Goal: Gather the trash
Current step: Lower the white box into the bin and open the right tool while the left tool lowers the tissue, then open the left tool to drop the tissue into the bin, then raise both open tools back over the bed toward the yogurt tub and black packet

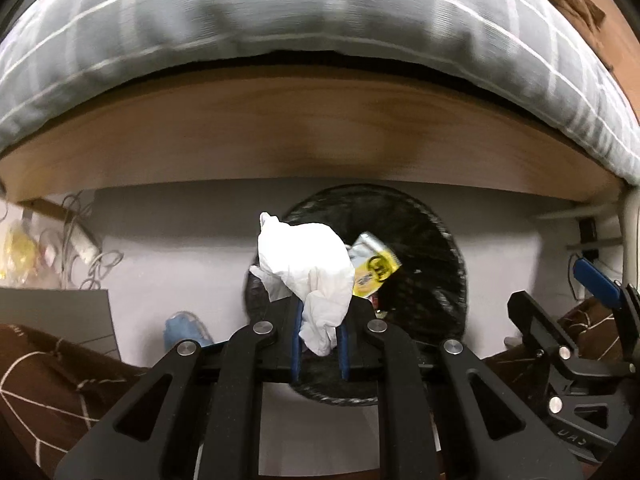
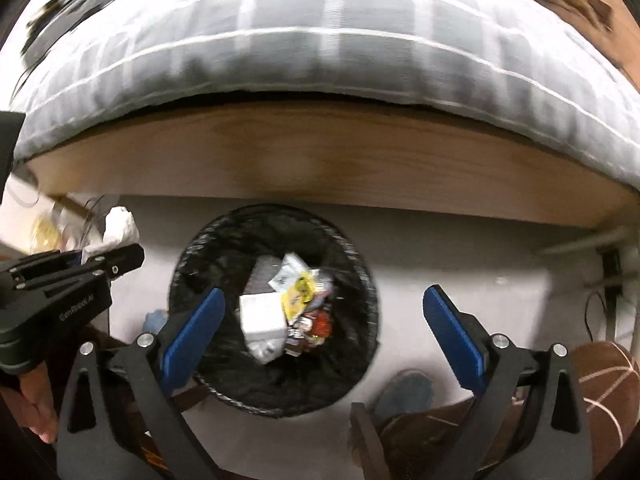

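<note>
1. The left hand-held gripper [image 1: 320, 344] is clamped on a crumpled white tissue [image 1: 308, 268], its blue pads pressed close on the lower twist of the paper while the bulk of the wad billows above the fingertips.
2. That tissue hangs over the near-left edge of a round black wire-mesh trash bin [image 2: 272, 240] lined with a black bag, which stands on the pale floor [image 2: 460, 248].
3. The right hand-held gripper [image 2: 324, 332] stands wide open with nothing between its blue pads [image 2: 192, 332]; it points down over the bin, whose mouth lies between the two fingers.
4. Inside the bin lies a heap of trash: a white box-like piece [image 2: 260, 312], a yellow and white wrapper [image 2: 298, 288], and some red and dark scraps beside them.
5. From the left wrist view the yellow wrapper [image 1: 374, 268] shows just behind the tissue, down in the bin.
6. Beyond the bin runs the wooden side rail of a bed [image 2: 320, 160], with a grey checked duvet [image 2: 320, 40] bulging over it.
7. A blue slipper [image 2: 404, 396] lies on the floor near the bin, on the right-hand side.
8. Brown fabric with pale lines [image 1: 52, 384] sits at the lower corners, and a tangle of white cables [image 1: 88, 248] lies under the bed on the left.
</note>
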